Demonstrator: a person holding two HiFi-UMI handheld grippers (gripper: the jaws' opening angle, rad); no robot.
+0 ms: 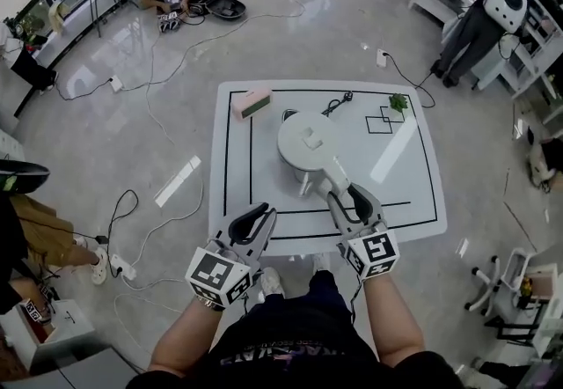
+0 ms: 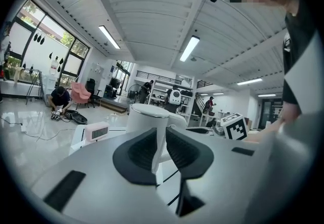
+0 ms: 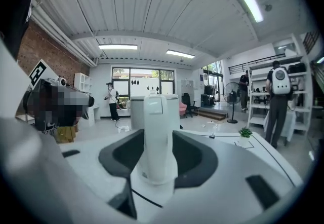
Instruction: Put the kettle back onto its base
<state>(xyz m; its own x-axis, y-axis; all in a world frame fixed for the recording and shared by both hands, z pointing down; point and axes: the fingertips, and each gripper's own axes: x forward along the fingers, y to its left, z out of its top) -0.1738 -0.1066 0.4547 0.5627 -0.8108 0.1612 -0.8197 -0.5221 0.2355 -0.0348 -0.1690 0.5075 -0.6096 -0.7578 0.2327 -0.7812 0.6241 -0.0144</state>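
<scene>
The right gripper (image 3: 158, 136) is standing with its jaws moderately wide, bracketing the upright white handle (image 3: 158, 116) of the kettle (image 1: 306, 143). The dark pads are sitting just beside the handle on either side, with hardly any gap showing. The left gripper (image 2: 159, 137) is hanging empty off the near table edge, at 7 o'clock from the kettle, its jaws parted only narrowly. Each gripper is carrying a cube (image 1: 217, 277) with black-and-white square markers, which have patterns, not letters. The kettle is standing upright at the middle of the white table (image 1: 413, 194), lid on, handle pointing toward 5 o'clock; whether a base is lying under it I cannot tell. A pink clock (image 1: 252, 103) is sitting at 10 o'clock from the kettle, a black cord (image 1: 338, 103) at 1 o'clock, and a small green plant (image 1: 398, 102) at 2 o'clock beside a black-lined square. Print is running across the person's dark shirt (image 1: 281, 359), too blurred to read.
</scene>
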